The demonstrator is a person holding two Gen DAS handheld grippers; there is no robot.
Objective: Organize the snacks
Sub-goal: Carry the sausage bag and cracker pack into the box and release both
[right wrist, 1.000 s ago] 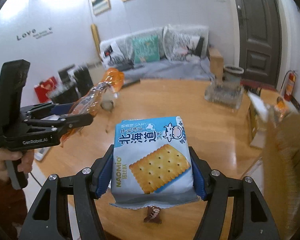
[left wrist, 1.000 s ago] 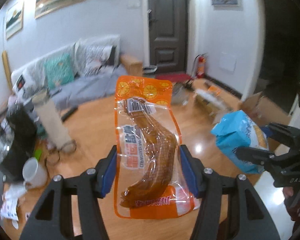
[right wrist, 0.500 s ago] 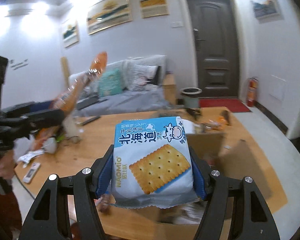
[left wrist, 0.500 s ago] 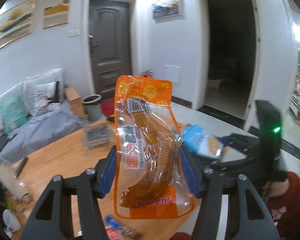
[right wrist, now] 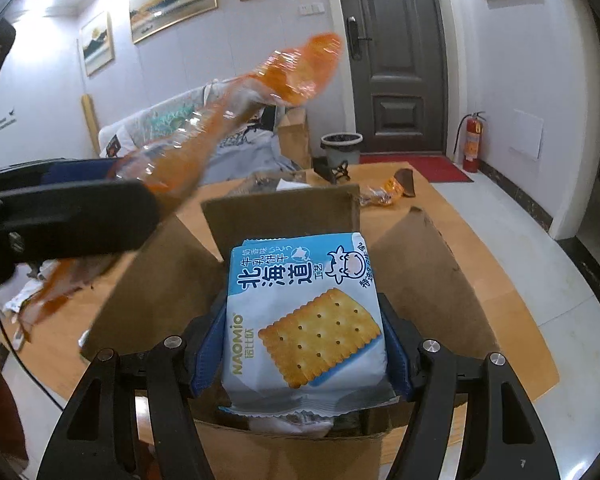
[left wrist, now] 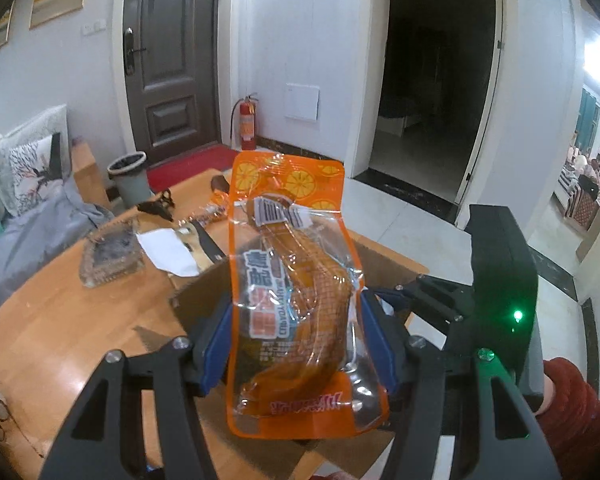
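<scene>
I was at the delivery step. My left gripper (left wrist: pixel 296 344) was clamped on the orange pouch (left wrist: pixel 296 300); my right gripper (right wrist: pixel 304 344) was clamped on the biscuit pack (right wrist: pixel 304 320), over the open cardboard box (right wrist: pixel 280 216) at 12 o'clock. Next, in my judgement: lower, then release both inside.

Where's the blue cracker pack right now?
The blue cracker pack is clamped in the right tongs, centre of the right wrist view, over the open cardboard box.
</scene>
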